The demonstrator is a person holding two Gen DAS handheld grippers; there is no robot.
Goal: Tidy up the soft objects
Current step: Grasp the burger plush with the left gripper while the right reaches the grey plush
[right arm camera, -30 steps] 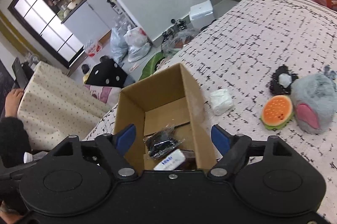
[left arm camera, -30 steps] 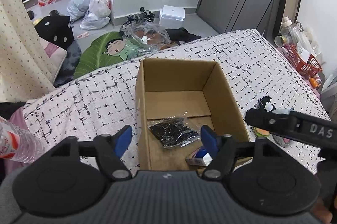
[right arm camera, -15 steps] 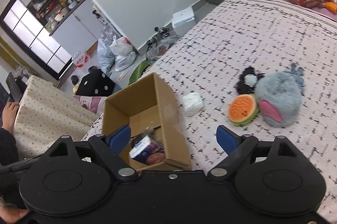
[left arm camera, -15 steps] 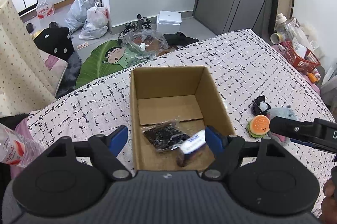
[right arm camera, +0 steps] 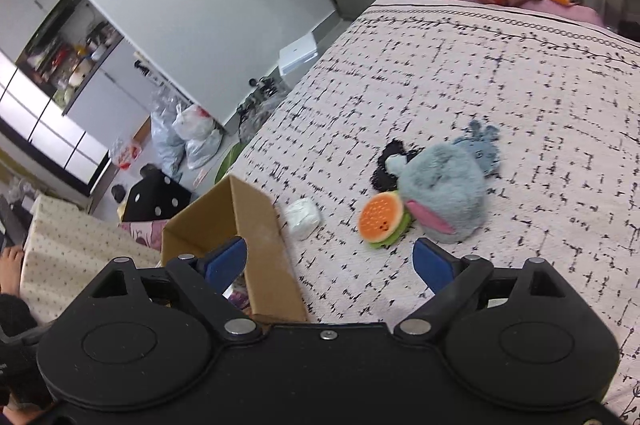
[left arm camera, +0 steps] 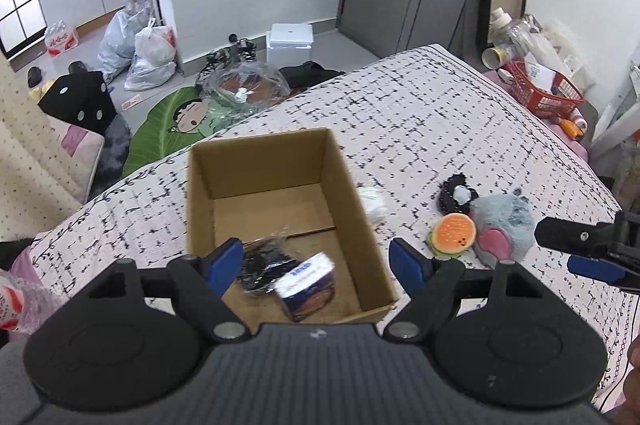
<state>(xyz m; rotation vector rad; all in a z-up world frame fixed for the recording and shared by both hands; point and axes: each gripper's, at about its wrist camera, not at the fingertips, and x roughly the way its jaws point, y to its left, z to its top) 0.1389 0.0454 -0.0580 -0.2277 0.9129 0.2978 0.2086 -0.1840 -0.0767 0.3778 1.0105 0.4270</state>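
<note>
An open cardboard box stands on the patterned bed; inside lie a black plastic packet and a blue-white tissue pack. Right of the box lie a white wad, a burger plush, a grey plush and a black item. My left gripper is open and empty over the box's near end. My right gripper is open and empty, its fingers spanning the box's right wall, near the burger plush and grey plush. It shows in the left wrist view.
A red basket with bottles sits past the bed's far right corner. Bags, a white foam box and a green cushion lie on the floor beyond the bed. A plastic bottle lies at the left edge.
The tissue pack left the right gripper and now lies in the box. The right gripper swung right from over the box toward the plush toys. The left gripper pulled back a little.
</note>
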